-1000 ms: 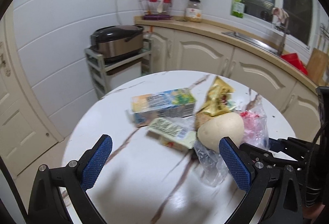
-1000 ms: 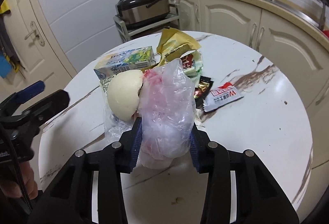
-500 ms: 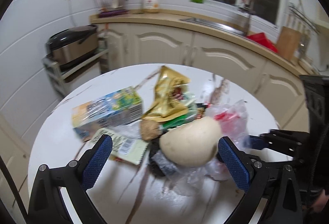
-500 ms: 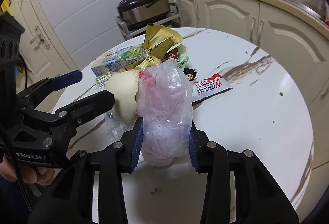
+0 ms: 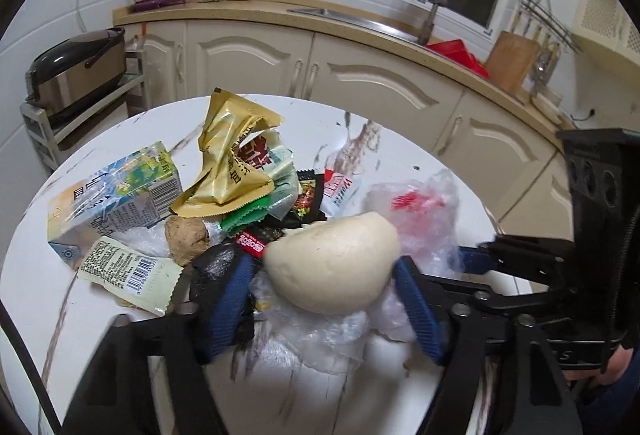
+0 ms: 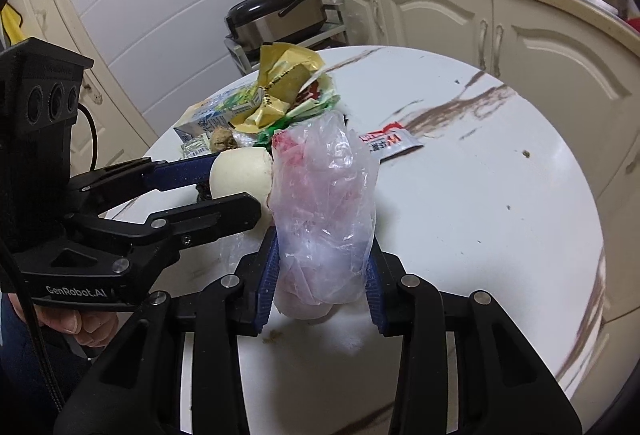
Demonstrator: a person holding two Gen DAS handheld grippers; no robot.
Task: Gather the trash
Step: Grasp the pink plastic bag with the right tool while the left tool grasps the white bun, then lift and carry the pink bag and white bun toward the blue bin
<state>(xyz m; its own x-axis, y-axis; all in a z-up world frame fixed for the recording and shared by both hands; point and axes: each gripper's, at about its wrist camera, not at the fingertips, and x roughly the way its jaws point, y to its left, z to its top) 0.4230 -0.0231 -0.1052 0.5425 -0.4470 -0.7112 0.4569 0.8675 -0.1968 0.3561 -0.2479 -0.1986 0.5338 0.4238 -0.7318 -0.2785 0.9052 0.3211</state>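
Note:
A white steamed bun [image 5: 332, 267] sits half out of a crumpled clear plastic bag [image 6: 324, 211] on the round marble table [image 6: 500, 235]. My left gripper [image 5: 324, 299] has its blue pads closed around the bun, which also shows in the right wrist view [image 6: 240, 175]. My right gripper [image 6: 320, 275] is shut on the bag and holds it upright. Behind lie a gold wrapper [image 5: 236, 163], a milk carton [image 5: 116, 195], a brown lump [image 5: 186, 239] and a barcoded packet [image 5: 128, 271].
A red-and-white sachet [image 6: 388, 145] lies alone on the table right of the pile. Cream kitchen cabinets [image 5: 360, 75] and a counter with a sink curve behind the table. A rice cooker [image 5: 76, 67] stands on a rack at left.
My left gripper swung right toward the bun and closed from wide open onto it. My right gripper kept hold of the bag.

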